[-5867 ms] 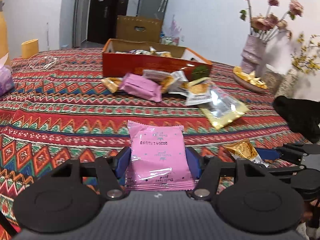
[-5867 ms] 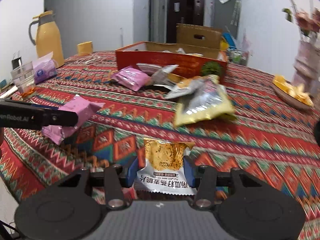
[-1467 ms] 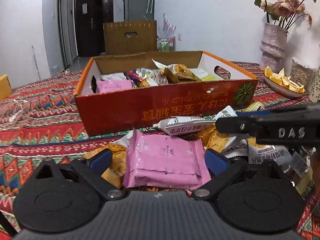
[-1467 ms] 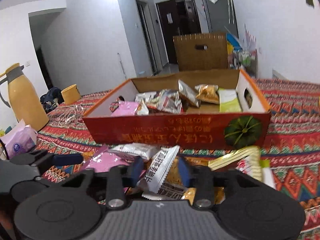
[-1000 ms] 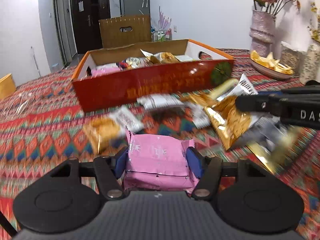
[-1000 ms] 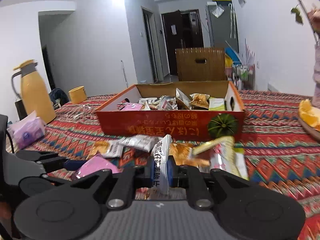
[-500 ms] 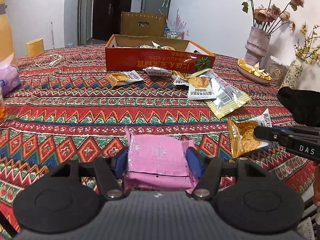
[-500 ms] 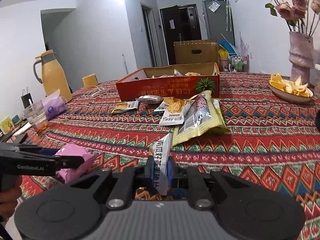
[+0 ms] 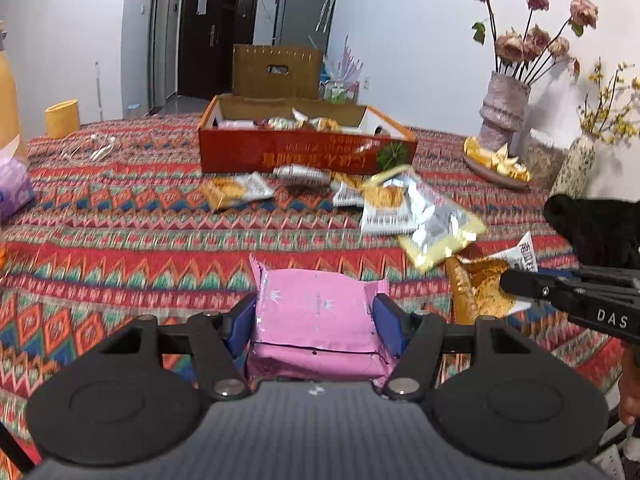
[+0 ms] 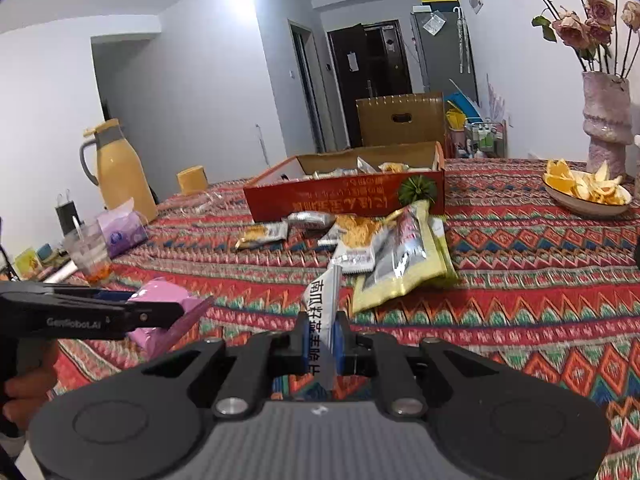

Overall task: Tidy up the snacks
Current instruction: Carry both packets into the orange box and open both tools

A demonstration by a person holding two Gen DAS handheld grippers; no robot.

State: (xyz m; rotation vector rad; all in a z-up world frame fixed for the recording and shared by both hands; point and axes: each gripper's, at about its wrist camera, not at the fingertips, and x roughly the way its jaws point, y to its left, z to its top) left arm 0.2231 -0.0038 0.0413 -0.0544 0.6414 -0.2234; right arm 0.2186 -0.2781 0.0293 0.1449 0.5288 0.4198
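My left gripper (image 9: 316, 320) is shut on a pink snack pack (image 9: 316, 316), held above the patterned tablecloth at the near side. My right gripper (image 10: 322, 338) is shut on a white and orange snack packet (image 10: 322, 312), gripped edge-on; the packet also shows in the left wrist view (image 9: 480, 284). The red cardboard box (image 9: 308, 156) with several snacks inside stands at the far middle; it also shows in the right wrist view (image 10: 348, 196). Several loose packets (image 9: 404, 208) lie in front of it, among them a big silver and yellow bag (image 10: 404, 260).
A bowl of orange peels (image 10: 586, 194) and a vase of flowers (image 10: 606, 128) stand at the right. A yellow thermos (image 10: 120, 168), tissue pack (image 10: 122, 230) and glass (image 10: 90, 256) stand at the left. A yellow cup (image 9: 62, 118) sits far left.
Both grippers closed on their packets near the box, then pulled back to the near edge of the table. In the last half second they rose slightly and edged toward the box.
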